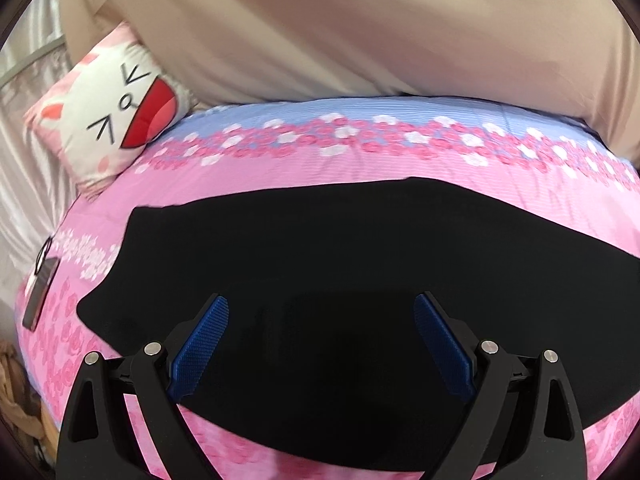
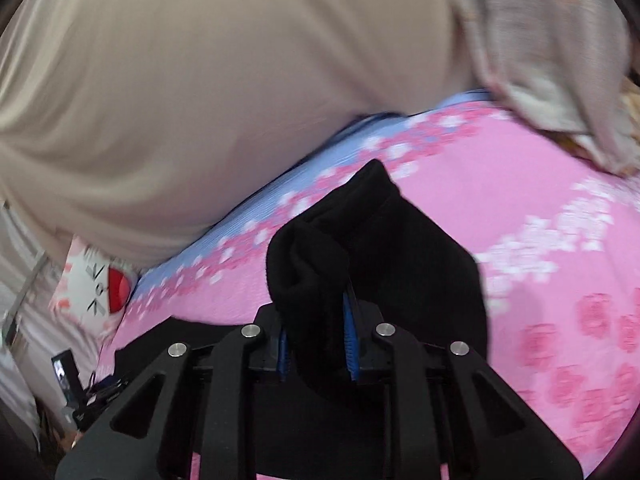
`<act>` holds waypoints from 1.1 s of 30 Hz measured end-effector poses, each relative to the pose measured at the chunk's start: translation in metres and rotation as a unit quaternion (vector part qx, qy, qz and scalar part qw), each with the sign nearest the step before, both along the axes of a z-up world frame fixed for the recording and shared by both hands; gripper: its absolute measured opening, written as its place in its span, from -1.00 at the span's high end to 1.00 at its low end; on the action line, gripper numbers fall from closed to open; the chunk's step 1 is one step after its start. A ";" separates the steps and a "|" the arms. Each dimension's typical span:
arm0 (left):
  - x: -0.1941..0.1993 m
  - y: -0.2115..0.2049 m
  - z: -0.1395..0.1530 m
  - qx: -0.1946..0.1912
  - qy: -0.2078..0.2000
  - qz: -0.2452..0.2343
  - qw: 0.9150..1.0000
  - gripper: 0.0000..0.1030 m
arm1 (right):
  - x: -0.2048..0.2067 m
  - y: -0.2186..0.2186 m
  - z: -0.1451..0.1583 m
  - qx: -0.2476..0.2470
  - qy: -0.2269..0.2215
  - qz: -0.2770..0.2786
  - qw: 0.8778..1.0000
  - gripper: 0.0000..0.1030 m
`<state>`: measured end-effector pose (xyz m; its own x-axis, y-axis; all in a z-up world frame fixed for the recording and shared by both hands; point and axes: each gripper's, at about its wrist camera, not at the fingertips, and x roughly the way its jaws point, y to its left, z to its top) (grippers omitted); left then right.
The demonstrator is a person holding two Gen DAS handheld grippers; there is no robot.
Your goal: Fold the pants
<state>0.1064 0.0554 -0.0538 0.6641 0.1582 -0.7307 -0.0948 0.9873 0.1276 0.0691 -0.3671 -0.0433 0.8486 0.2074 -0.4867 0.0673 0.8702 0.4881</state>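
Note:
Black pants (image 1: pixel 320 248) lie flat across a pink flowered bedspread (image 1: pixel 280 168). My left gripper (image 1: pixel 320 312) hovers just above the near part of the pants, its blue-padded fingers (image 1: pixel 204 340) wide apart and empty. In the right wrist view my right gripper (image 2: pixel 316 312) is shut on a bunched end of the pants (image 2: pixel 360 240), lifted off the bedspread (image 2: pixel 540 208); black cloth drapes over and between its blue pads (image 2: pixel 349 328).
A large beige bolster (image 1: pixel 340 28) lies along the far side of the bed. A cartoon-face pillow (image 1: pixel 112 112) sits at the left. A phone (image 1: pixel 40 296) lies at the bed's left edge. A grey patterned cloth (image 2: pixel 540 60) lies at the far right.

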 end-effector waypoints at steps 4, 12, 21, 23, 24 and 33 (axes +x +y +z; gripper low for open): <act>-0.004 0.032 -0.001 -0.022 0.002 0.014 1.000 -0.79 | 0.031 0.071 0.007 -0.022 0.011 0.064 0.998 0.61; -0.015 0.100 -0.006 -0.063 0.012 0.056 0.996 -0.79 | 0.065 0.202 -0.004 -0.075 0.042 0.181 0.980 0.62; -0.029 0.148 -0.014 -0.082 0.015 0.092 0.992 -0.79 | 0.067 0.273 -0.055 -0.135 0.090 0.248 0.955 0.61; -0.029 0.152 -0.017 -0.084 0.017 0.093 0.992 -0.79 | 0.065 0.281 -0.063 -0.146 0.094 0.252 0.952 0.60; -0.029 0.152 -0.017 -0.085 0.017 0.093 0.992 -0.79 | 0.065 0.283 -0.066 -0.152 0.093 0.253 0.951 0.59; -0.038 0.162 -0.015 -0.077 0.014 0.092 0.993 -0.79 | 0.009 0.269 -0.012 -0.155 -0.011 0.280 0.947 -0.19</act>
